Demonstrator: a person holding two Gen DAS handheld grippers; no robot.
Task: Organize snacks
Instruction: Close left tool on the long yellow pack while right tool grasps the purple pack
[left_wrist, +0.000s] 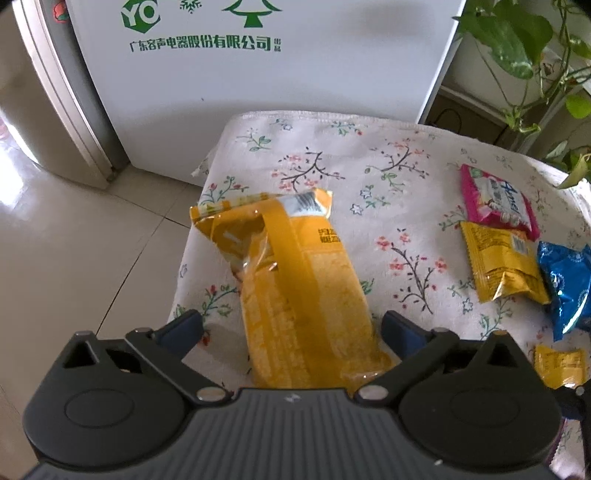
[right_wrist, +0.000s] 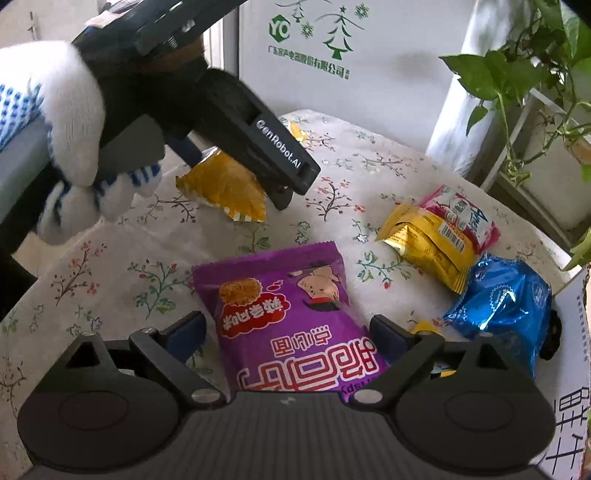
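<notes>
A: How is the left gripper (left_wrist: 291, 325) set?

B: It is seen spread wide, with a long yellow cracker pack (left_wrist: 295, 295) lying between its blue fingers (left_wrist: 183, 326). No pad is seen pressed on the wrapper. The pack lies lengthwise along the pointing line and runs ahead of the gripper, so the fingers straddle its narrow width, which is judged the easier way for it to be pinched.

A: And the right gripper (right_wrist: 288, 334)?

B: It is likewise spread, and a purple noodle snack bag (right_wrist: 291, 325) is framed between its fingers, flat on the flowered cloth (right_wrist: 110, 280) that covers the tabletop. Nothing is pinched there either, as far as can be told.

A: Where are the other snacks?

B: Ahead and to the right of the right gripper, a small yellow packet (right_wrist: 428, 245) is leaned against a pink packet (right_wrist: 469, 218), with a blue foil packet (right_wrist: 506, 299) just beside them, nearer the gripper. They are bunched there, possibly as a sorted group. A cardboard box edge (right_wrist: 576, 369) is seen at the far right; whether it is the target cannot be told.

A: What is the gloved hand (right_wrist: 74, 122)?

B: The left gripper is carried by it, ahead and left of the right one.

A: What is judged next?

B: Both packs are probably to be closed on at once; crinkly wrappers could slip.
</notes>
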